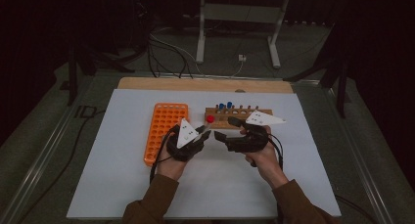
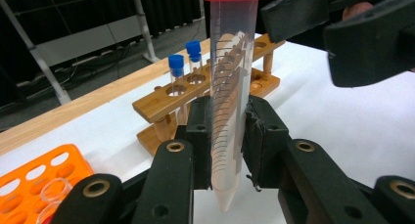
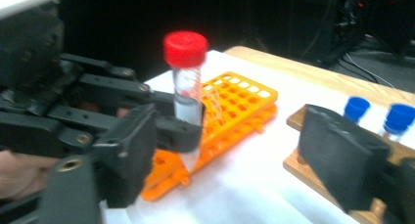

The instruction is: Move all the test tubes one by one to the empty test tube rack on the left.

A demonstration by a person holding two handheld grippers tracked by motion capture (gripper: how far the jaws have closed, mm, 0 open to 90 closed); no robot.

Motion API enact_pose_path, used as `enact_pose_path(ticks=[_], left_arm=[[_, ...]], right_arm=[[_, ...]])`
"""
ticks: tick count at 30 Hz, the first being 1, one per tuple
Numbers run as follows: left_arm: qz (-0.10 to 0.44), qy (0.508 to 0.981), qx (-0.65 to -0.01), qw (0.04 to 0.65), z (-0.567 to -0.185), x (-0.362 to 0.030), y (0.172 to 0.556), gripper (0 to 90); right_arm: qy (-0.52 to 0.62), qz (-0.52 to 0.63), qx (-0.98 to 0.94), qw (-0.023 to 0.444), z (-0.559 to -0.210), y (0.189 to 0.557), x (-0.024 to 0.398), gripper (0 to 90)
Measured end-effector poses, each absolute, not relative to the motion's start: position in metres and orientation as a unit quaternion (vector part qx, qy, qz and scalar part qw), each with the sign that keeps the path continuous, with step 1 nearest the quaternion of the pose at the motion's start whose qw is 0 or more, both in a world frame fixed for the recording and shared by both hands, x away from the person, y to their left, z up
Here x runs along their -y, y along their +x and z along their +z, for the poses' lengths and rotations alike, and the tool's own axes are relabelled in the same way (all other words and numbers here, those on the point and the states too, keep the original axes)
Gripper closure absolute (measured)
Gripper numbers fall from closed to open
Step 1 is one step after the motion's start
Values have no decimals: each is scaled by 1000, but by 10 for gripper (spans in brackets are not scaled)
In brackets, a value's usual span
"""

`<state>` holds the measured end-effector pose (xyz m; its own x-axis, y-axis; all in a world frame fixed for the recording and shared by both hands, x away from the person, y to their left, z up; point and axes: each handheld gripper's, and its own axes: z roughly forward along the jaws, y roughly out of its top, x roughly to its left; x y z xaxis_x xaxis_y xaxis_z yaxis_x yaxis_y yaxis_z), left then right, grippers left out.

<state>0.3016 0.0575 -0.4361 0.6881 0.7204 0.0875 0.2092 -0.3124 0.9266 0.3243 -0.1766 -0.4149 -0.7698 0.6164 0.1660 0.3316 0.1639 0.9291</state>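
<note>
Left gripper [image 2: 227,141]: fingers clamped on red-capped tube [image 2: 230,87], upright, above table's middle.
Right gripper [image 3: 235,155]: fingers wide apart, empty, beside the tube.
Risk: a right-finger nudge could tilt the tube.

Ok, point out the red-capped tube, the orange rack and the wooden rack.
red-capped tube [image 2: 229,111]: left gripper view, graduated clear body between the jaws.
orange rack [image 1: 164,123]: high view, its holed top face.
wooden rack [image 2: 161,104]: left gripper view, top bar's left end.

Near worktop [image 1: 205,190]: bare, open.
Far centre: wooden rack [image 1: 238,117] blocks.
Left: orange rack [image 1: 164,131] blocks.
Between claws: red-capped tube [image 2: 230,101], held upright.
</note>
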Motion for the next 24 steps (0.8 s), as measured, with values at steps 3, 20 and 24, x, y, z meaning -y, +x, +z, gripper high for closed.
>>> enact_pose_path(ticks=[3,20,24], left_arm=[[254,767,-307,502,-437,-61,302,753],[252,751,-334,511,-443,-87,301,753],[256,746,-339,513,-445,-93,300,753]], right_arm=[[323,558,-753,133,-418,325,180,153],[349,515,-759,194,-428,321,198,0],[355,517,-753,199,-429,320,204,0]])
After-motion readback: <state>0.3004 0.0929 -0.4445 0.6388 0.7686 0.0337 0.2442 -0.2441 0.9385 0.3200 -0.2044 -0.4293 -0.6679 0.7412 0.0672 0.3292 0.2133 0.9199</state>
